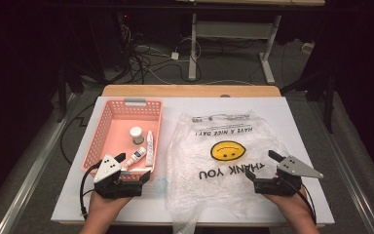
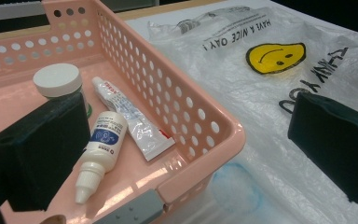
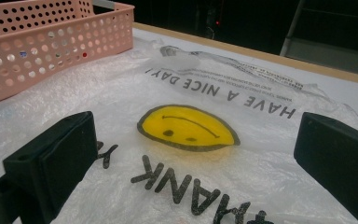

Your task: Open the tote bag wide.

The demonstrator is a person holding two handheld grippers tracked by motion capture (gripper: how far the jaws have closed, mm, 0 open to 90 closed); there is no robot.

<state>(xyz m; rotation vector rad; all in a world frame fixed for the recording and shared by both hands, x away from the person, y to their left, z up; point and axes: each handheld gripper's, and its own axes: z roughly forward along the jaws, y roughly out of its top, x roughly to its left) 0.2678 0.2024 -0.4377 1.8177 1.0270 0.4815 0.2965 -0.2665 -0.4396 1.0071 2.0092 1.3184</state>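
Overhead arrangement, described left to right with the pink basket [image 1: 108, 127] as landmark. The basket, a perforated plastic tray, stands on the white table cover [image 1: 297, 126] at the left half of the table. Inside it, a small jar with a white lid [image 1: 137, 134] sits near the middle of the floor; toward the person from the jar lies a white dropper bottle with a blue label [image 1: 135, 156], tipped on its side, and just right of these a white tube [image 1: 150, 148] lies along the basket's right wall. In the left gripper view the tube [image 2: 133, 119] touches the bottle [image 2: 99, 149], whose nozzle points toward the near wall. The left gripper [image 1: 135, 167], held in the person's left hand [image 1: 102, 207], hovers at the basket's near right corner with its jaws spread wide and nothing between them; one jaw is over the basket floor beside the bottle, the other outside the wall over the plastic. Right of the basket, and touching its right wall, a clear plastic bag [image 1: 224, 161] lies flat, printed with a yellow smiley face [image 1: 228, 150] and the words THANK YOU. Farthest from the basket, the right gripper [image 1: 262, 166] rests low over the bag's near right part, jaws wide apart and empty, straddling the smiley [image 3: 186, 127] in its own view.
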